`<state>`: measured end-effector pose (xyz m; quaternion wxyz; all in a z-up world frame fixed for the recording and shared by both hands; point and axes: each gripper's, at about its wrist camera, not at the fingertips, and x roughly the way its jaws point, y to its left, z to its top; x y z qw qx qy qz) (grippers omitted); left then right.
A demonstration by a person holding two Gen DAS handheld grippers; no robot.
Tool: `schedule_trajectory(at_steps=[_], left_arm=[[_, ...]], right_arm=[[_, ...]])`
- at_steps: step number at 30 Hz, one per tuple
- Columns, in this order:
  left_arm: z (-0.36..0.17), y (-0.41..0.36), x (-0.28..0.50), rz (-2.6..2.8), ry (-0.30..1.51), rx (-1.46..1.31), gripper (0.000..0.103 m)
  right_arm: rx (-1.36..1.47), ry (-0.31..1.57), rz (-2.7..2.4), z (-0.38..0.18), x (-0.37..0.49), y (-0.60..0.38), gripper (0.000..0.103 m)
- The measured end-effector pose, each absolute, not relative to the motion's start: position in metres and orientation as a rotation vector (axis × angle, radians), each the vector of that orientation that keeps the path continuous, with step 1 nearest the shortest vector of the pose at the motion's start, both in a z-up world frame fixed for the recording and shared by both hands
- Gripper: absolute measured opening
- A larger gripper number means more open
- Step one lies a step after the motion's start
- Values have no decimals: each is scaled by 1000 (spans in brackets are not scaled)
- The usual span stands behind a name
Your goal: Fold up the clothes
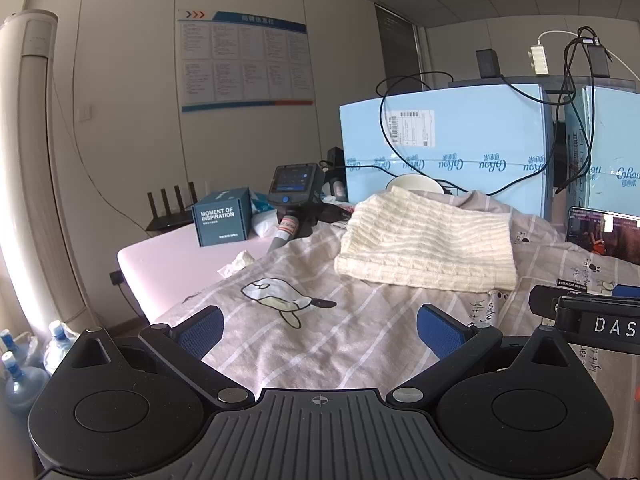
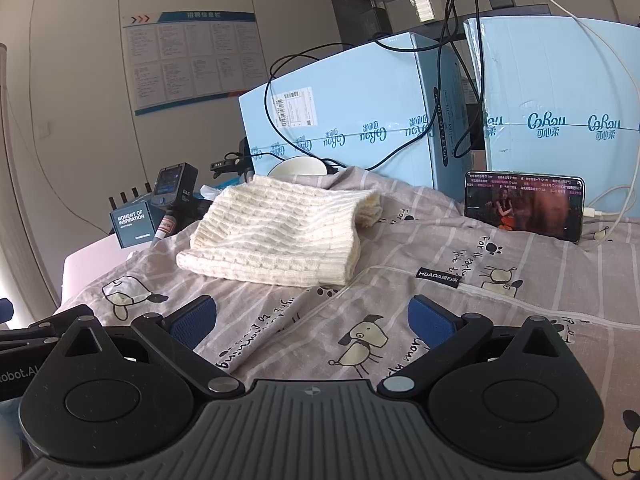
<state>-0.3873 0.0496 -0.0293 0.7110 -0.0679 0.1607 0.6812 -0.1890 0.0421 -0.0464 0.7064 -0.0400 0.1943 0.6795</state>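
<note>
Left gripper (image 1: 320, 330) and right gripper (image 2: 312, 320) — both held level just above the grey cartoon-print bedsheet (image 1: 280, 344), side by side, jaws spread wide and empty, blue pads (image 2: 194, 322) facing inward. Ahead of both, well apart from the fingertips, a cream knit sweater (image 2: 276, 232) lies folded flat on the sheet. Beyond it — a white bowl (image 2: 298, 168), a lit phone (image 2: 524, 206) propped upright, and light-blue cartons (image 2: 344, 116) draped with black cables.
</note>
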Motion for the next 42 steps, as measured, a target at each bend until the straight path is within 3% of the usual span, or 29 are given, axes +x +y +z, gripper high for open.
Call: schedule_trajectory(at_steps=[42], left_arm=[[-30,50,-384,1502,359,-152,103]], right_arm=[[-105,440,1513,-49,-189,44,103]])
